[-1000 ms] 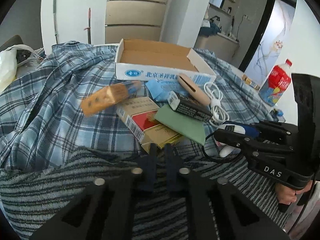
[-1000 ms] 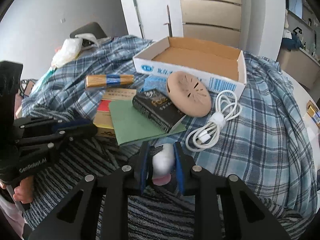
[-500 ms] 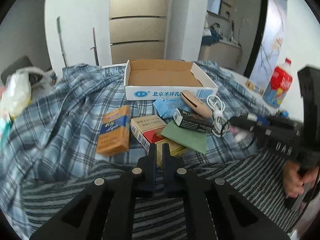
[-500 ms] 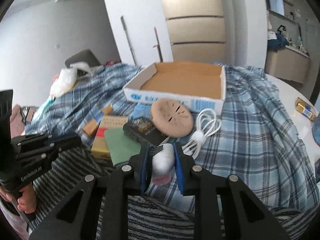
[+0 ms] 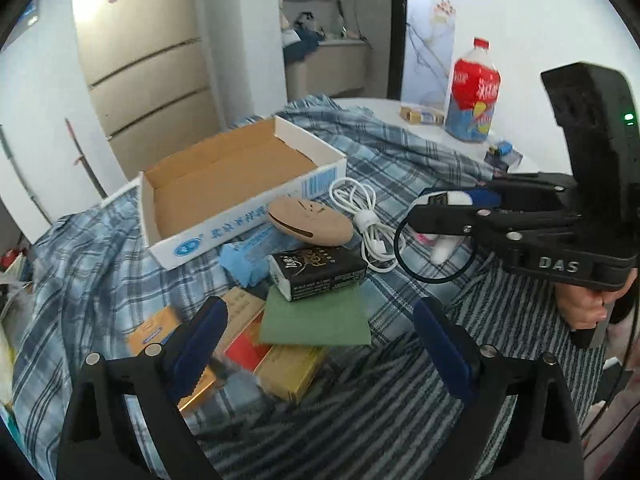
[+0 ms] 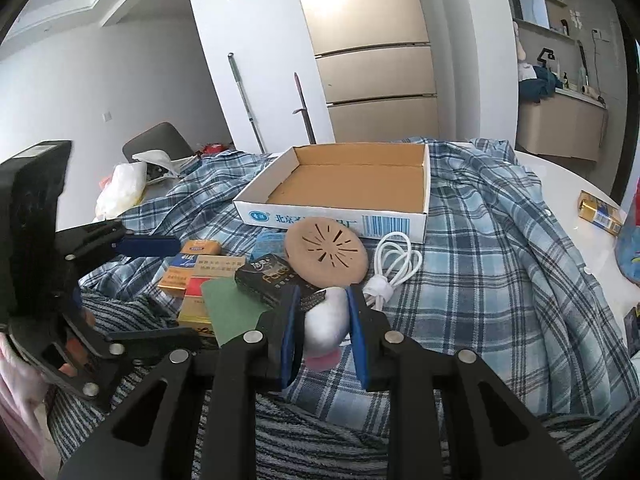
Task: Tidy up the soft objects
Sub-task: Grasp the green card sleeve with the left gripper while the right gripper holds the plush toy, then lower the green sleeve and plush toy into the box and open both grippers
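While its blue pads press a small white soft toy (image 6: 326, 316) with a pink underside, the right gripper (image 6: 322, 320) hangs above the blue plaid cloth (image 6: 480, 264), jaws clamped on the toy. At eleven o'clock from those pads lies a black packet (image 6: 264, 276) resting on a green sheet (image 6: 232, 308), and a round tan vented disc (image 6: 326, 256) leans at twelve o'clock. A coiled white cable (image 6: 394, 264) sits at one o'clock, just beside the disc. Farther out at twelve o'clock, the open cardboard box (image 6: 348, 216) stands behind the disc on the cloth. Orange and red-gold packets (image 6: 192, 272) lie at ten o'clock.

From the other hand, the left gripper (image 5: 320, 344) shows its jaws opening, wide apart with nothing pressed between them, above the green sheet (image 5: 316, 320) and a gold packet (image 5: 292, 368). The black packet (image 5: 318, 272) sits at twelve o'clock from it, the disc (image 5: 310, 222) beyond, the box (image 5: 224, 184) at eleven o'clock. A red-labelled bottle (image 5: 474, 96) stands far off at one o'clock on a white table (image 5: 384, 106). Striped fabric (image 5: 360, 420) covers the foreground. A person's hand (image 5: 584, 304) grips the right tool's handle at three o'clock.
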A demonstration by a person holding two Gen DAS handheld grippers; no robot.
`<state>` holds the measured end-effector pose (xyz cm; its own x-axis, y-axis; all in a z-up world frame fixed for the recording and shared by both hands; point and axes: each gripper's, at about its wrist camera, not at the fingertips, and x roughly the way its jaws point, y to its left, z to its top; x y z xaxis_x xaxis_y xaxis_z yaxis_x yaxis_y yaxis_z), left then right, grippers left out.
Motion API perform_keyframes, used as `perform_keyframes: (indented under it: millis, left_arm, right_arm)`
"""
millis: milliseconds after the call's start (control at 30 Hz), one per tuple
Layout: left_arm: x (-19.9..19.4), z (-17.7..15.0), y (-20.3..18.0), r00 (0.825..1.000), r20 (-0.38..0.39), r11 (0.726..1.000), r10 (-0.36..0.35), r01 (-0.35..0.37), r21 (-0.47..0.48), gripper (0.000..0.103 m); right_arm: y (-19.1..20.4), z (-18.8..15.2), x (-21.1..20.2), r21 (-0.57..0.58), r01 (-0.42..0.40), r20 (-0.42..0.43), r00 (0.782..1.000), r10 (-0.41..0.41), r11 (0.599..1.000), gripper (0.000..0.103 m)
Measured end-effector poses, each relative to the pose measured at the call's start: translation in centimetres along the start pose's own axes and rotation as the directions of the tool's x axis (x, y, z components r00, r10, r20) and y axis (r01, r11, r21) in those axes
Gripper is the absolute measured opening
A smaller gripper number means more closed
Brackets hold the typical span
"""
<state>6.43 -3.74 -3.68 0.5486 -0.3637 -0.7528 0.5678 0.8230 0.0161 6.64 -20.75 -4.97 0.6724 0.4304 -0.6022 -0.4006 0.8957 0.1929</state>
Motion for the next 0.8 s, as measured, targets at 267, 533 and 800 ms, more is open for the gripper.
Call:
perform_keyframes:
  millis: [267, 533, 800]
  left_arm:
    - [3.9, -0.2, 0.5, 0.996, -0.094, 0.999, -0.012, 0.008, -0.039, 0.096]
    - [4.6, -0.1, 0.1, 0.993, -0.115, 1.000, 0.022, -0.023, -0.008, 0.072]
    - [2.5, -0.6, -1.0, 0.993, -0.025, 0.993, 0.114, -0.114, 0.020, 0.071]
  right_arm:
    - [0.2, -0.1, 0.4, -0.012, 0.004, -0.017, 1.000, -0.004, 1.000, 0.023]
    - [0.4, -0.2, 0.8, -0.021, 0.001, -0.039, 0.999, -0.002, 1.000, 0.023]
    - [0.3, -0.2, 0.8, -0.014, 0.001, -0.038, 0.999, -0.001, 1.000, 0.023]
